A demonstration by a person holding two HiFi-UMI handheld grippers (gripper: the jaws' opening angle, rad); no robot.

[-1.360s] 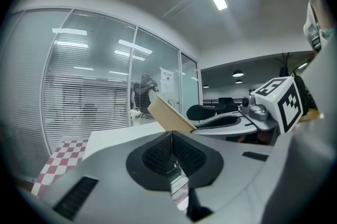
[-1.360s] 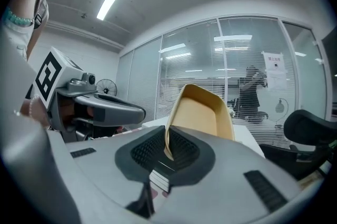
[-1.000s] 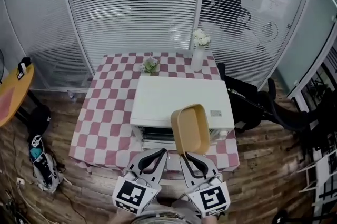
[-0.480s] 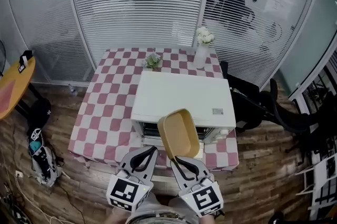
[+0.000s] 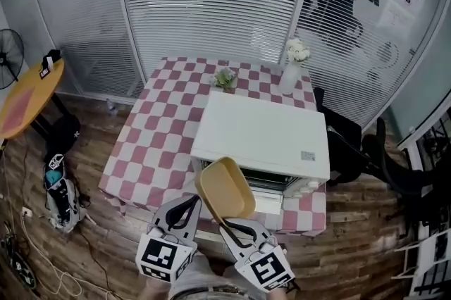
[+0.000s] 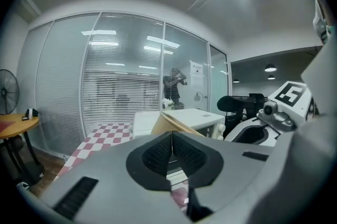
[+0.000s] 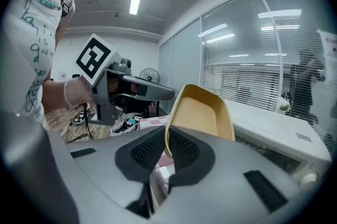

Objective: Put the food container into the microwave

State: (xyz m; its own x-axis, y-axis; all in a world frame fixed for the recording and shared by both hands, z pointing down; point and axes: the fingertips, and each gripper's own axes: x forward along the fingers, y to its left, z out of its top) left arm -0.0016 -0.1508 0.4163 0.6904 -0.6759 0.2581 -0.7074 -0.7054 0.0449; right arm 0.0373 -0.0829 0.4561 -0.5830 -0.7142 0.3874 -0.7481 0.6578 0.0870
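Note:
The yellow food container hangs tilted in the air, just left of the microwave's front. My right gripper is shut on its near rim, and in the right gripper view the rim sits between the pads with the container rising beyond. The white microwave stands on the checked table; its front shows a dark opening with a white door hanging below. Beside the container on the left, my left gripper is shut with nothing in it; its pads meet.
A vase of white flowers and a small plant stand behind the microwave. A round orange table, a fan and a bag on the floor are at the left. A black chair stands at the right. Glass walls with blinds lie behind.
The container and both grippers have drawn back and to the left of the microwave's front. The head view has shifted, so the table now sits further right.

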